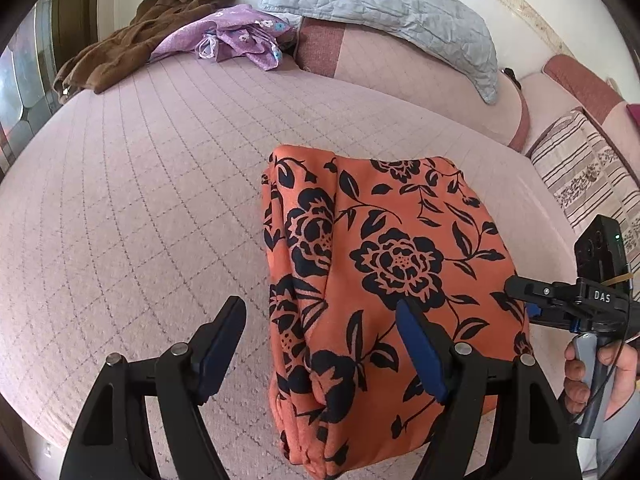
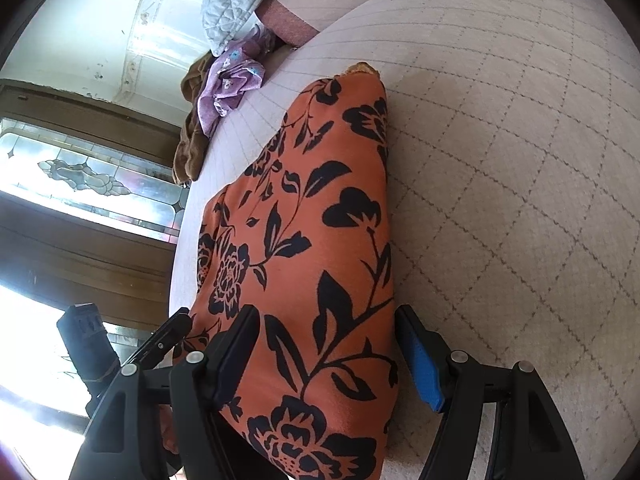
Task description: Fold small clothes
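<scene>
— Where's the piece being folded?

— The orange floral garment [image 1: 384,280] lies folded into a thick oblong bundle on the pink quilted bed cover [image 1: 140,220]. In the left wrist view it fills the lower centre and runs toward five o'clock, with its layered edges stacked along the left side.

— And the left gripper [image 1: 320,344]?

— Its jaws stand wide. One dark blue pad hangs over the bare cover at about seven o'clock, the other over the garment's top face at five o'clock. I can't tell whether that second pad touches the cloth; nothing is pinched between the two.

— The right gripper [image 2: 328,356]?

— Wide as well. In its own view the garment's near end passes between the fingers: the left finger sits over the printed cloth, the bright blue pad on the right stands just beside the bundle's edge, over the cover. The pads aren't squeezing it. From the left wrist view that gripper comes in at three o'clock, its tip at the garment's right edge, with the person's hand [image 1: 600,380] wrapped round the handle below it.

— Anything else on the bed?

— Far side, around eleven o'clock: a brown garment [image 1: 132,48] in a heap, a purple flowered cloth [image 1: 236,36] against it, and a grey quilted pillow [image 1: 400,12] at one o'clock. A striped cushion [image 1: 580,176] lies at two o'clock.
</scene>
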The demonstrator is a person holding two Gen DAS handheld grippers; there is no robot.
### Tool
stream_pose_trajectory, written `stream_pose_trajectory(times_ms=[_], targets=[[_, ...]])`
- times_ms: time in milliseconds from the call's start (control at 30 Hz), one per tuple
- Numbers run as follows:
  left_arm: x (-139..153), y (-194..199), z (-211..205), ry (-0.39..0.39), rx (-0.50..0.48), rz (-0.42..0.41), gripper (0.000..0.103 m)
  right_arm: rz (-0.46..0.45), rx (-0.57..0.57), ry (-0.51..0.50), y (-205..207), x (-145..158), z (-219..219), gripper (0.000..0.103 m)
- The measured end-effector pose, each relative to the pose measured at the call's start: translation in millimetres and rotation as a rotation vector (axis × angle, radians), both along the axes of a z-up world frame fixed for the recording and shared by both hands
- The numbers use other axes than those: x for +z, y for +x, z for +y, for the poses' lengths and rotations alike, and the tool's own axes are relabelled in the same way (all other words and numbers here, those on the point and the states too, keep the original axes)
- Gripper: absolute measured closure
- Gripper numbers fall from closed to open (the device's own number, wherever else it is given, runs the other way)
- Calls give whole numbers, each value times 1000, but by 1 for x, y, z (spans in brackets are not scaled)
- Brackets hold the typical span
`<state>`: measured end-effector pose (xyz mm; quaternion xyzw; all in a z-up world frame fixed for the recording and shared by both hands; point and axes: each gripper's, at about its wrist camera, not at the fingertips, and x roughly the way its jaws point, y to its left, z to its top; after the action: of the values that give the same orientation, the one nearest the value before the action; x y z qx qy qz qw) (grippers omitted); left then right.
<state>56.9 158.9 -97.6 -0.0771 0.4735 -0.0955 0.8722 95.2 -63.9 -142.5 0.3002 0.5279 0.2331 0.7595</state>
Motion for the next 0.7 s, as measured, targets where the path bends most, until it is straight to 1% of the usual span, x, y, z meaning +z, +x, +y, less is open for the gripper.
stream_pose_trajectory(times_ms=[33, 133, 167, 200, 233, 267, 300, 333, 367, 400, 433, 467, 500, 533, 567, 600, 633, 667, 700], targets=[[0, 1, 2, -14, 0, 1, 25, -2, 2, -2, 1, 0, 1, 30], [-5, 5, 15, -112, 10, 16, 24, -4, -4, -1, 7, 0, 1, 29], [-11, 9, 20, -165, 21, 37, 24, -5, -4, 0, 9, 0, 2, 29], [-20, 13, 24, -196, 29, 64, 24, -5, -4, 0, 10, -1, 3, 29], [-26, 16, 24, -203, 26, 85, 24, -3, -3, 3, 12, -2, 4, 29], [-37, 20, 23, -198, 16, 123, 24, 0, -2, 3, 14, -4, 6, 29], [-45, 22, 20, -173, 9, 138, 24, 4, 0, 4, 16, -7, 8, 29], [-45, 20, 18, -164, 2, 108, 25, 10, 7, 5, 18, -10, 10, 29], [-43, 19, 15, -157, -13, 95, 37, 6, 18, -4, 20, -12, 14, 29], [-43, 19, 14, -186, -32, 104, 59, -9, 32, -28, 21, -11, 19, 32], [-43, 19, 15, -222, -40, 118, 60, -23, 42, -52, 21, -9, 22, 45], [-42, 19, 16, -217, -33, 115, 64, -41, 57, -98, 21, -6, 27, 50], [-42, 19, 17, -211, -30, 110, 68, -47, 68, -120, 21, -4, 30, 56], [-40, 17, 18, -210, -24, 105, 69, -68, 67, -156, 19, 3, 32, 63], [-39, 14, 19, -203, -15, 96, 69, -100, 61, -190, 14, 12, 34, 64], [-40, 12, 21, -199, -13, 94, 69, -168, 64, -252, 5, 28, 41, 65], [-42, 11, 21, -205, -11, 96, 69, -207, 73, -283, 0, 38, 45, 65], [-45, 12, 23, -223, -4, 102, 68, -233, 85, -308, -5, 43, 50, 65], [-46, 12, 23, -238, 1, 109, 67, -206, 82, -321, -3, 34, 49, 64]])
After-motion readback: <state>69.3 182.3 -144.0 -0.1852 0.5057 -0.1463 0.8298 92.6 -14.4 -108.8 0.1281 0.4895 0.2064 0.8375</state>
